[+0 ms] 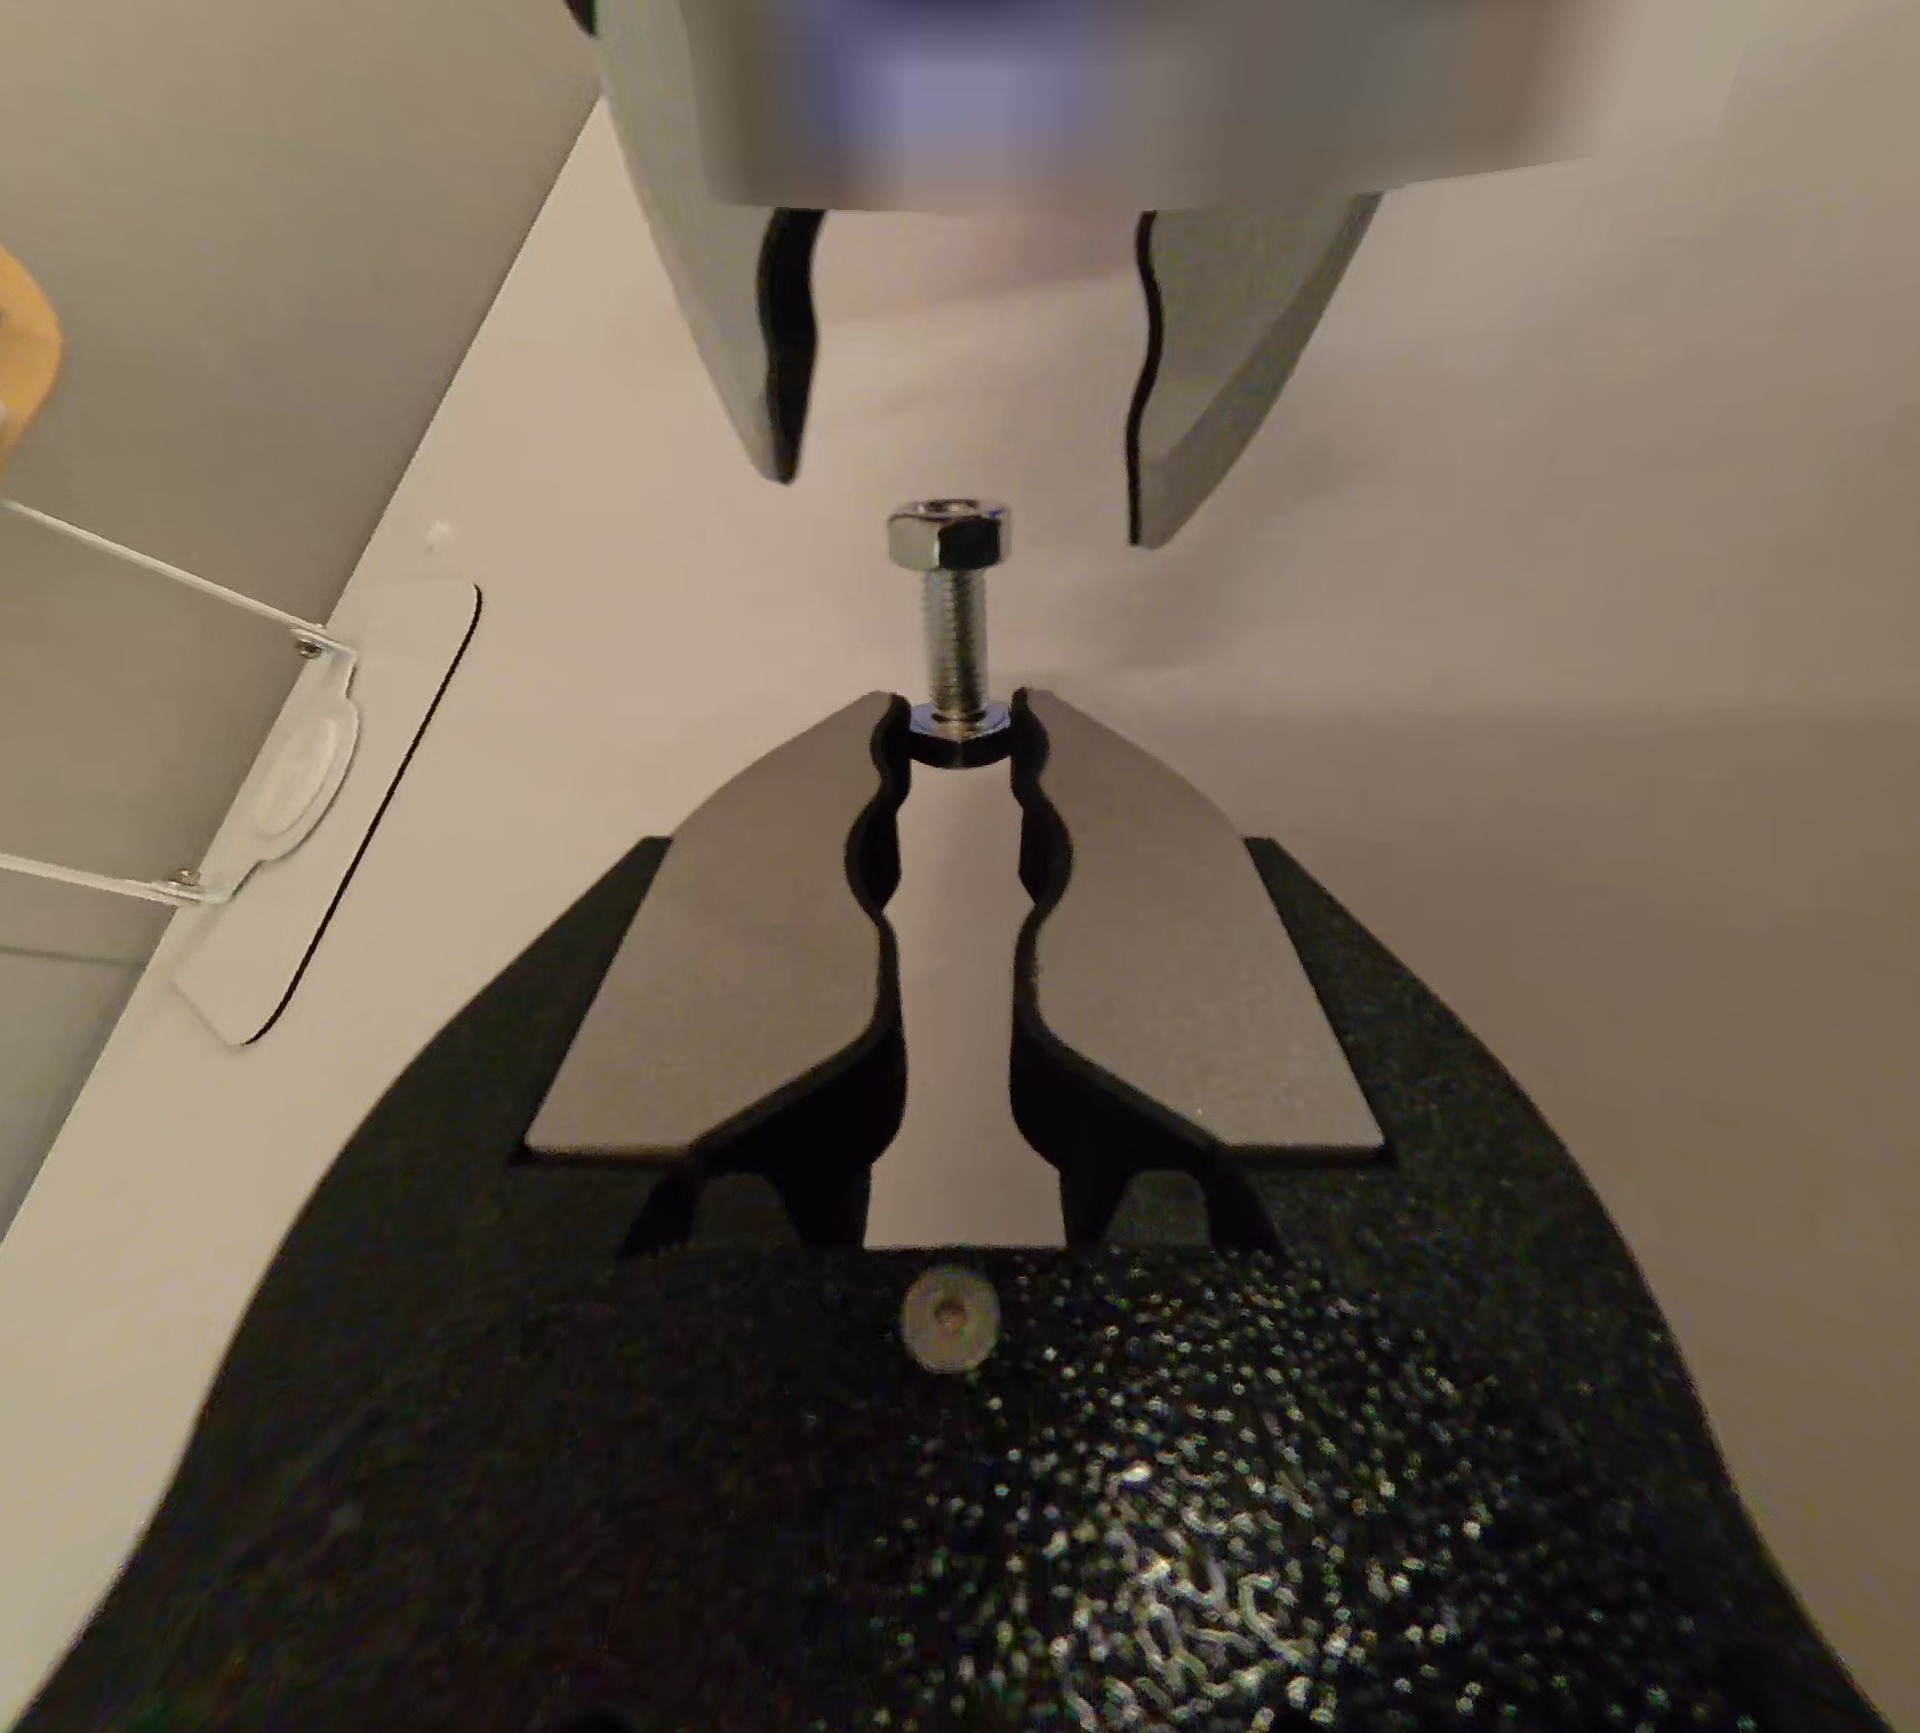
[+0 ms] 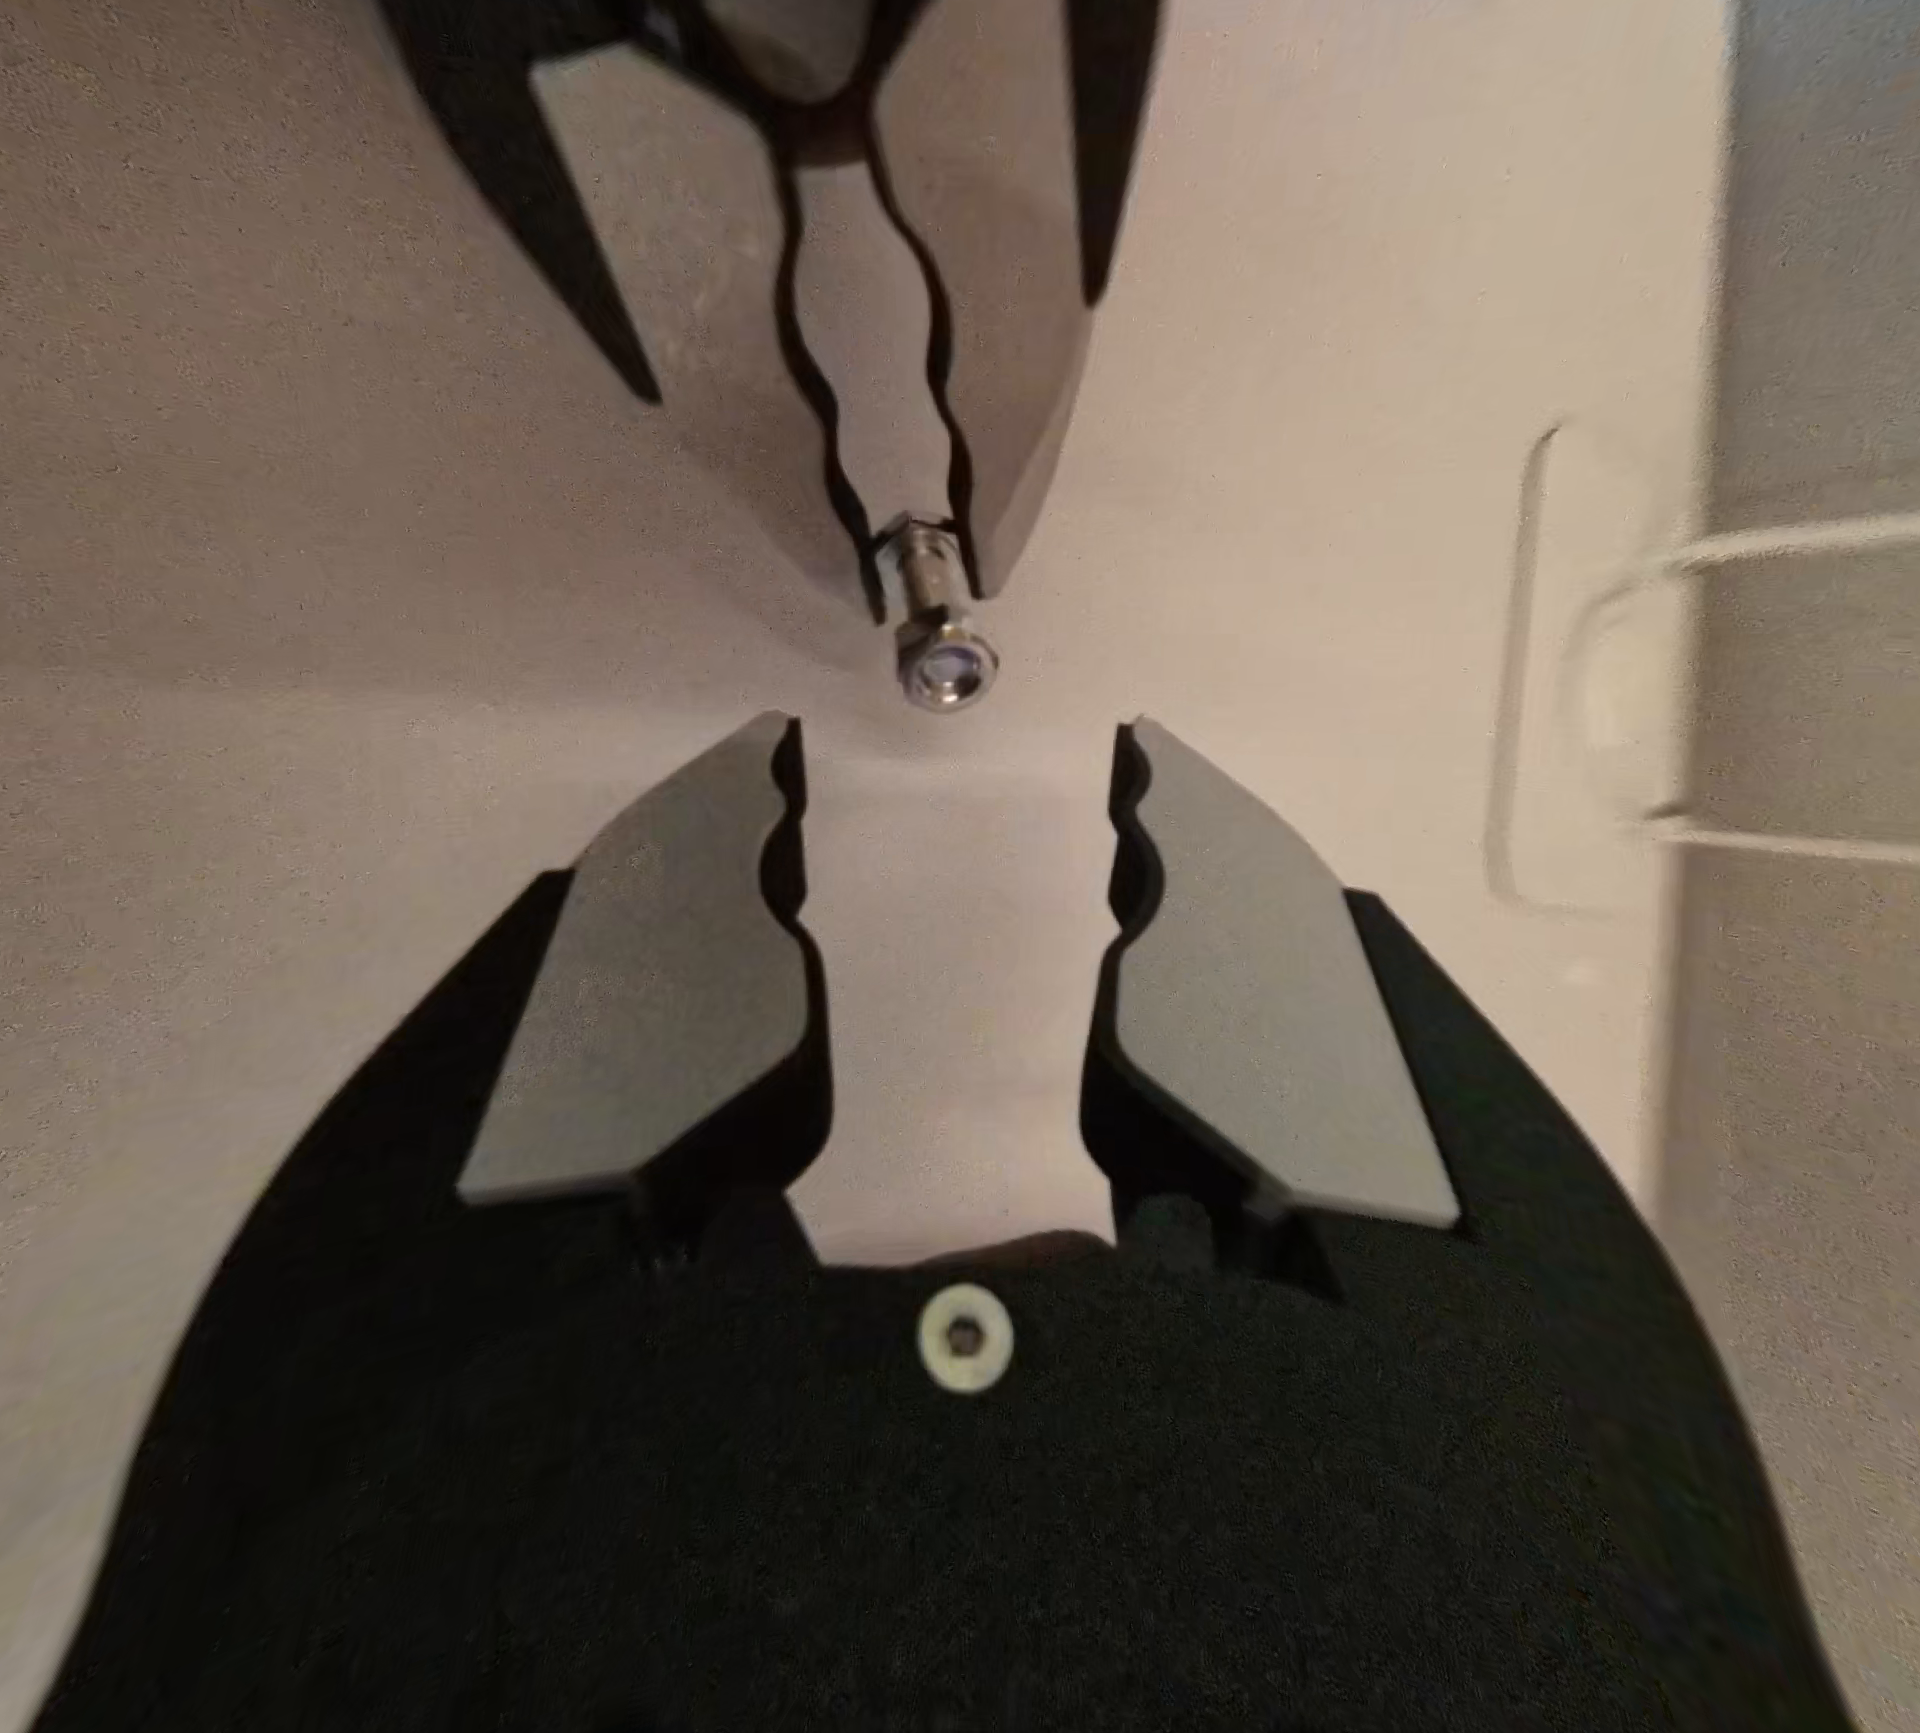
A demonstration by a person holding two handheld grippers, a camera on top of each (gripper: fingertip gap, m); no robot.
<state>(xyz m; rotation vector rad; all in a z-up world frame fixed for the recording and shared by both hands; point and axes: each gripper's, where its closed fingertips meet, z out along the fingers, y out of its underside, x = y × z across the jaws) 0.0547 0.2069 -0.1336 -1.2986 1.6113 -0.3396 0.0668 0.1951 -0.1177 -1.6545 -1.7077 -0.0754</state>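
Beneath you lies one pale surface (image 1: 1455, 748). You have two grippers over it: your left gripper (image 1: 958, 727) has its jaws pinching the head of one silver bolt (image 1: 954, 644); your right gripper (image 2: 958, 748) has its jaws spread, just short of the one nut (image 1: 948, 532) on the bolt's far end.

Silver bolt (image 1: 957, 644) (shiny), grey-and-black claws, white table (image 1: 1455, 748)

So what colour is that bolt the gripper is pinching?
Shiny silver metal. The bolt shows best in the left wrist view, pinched by the left gripper.
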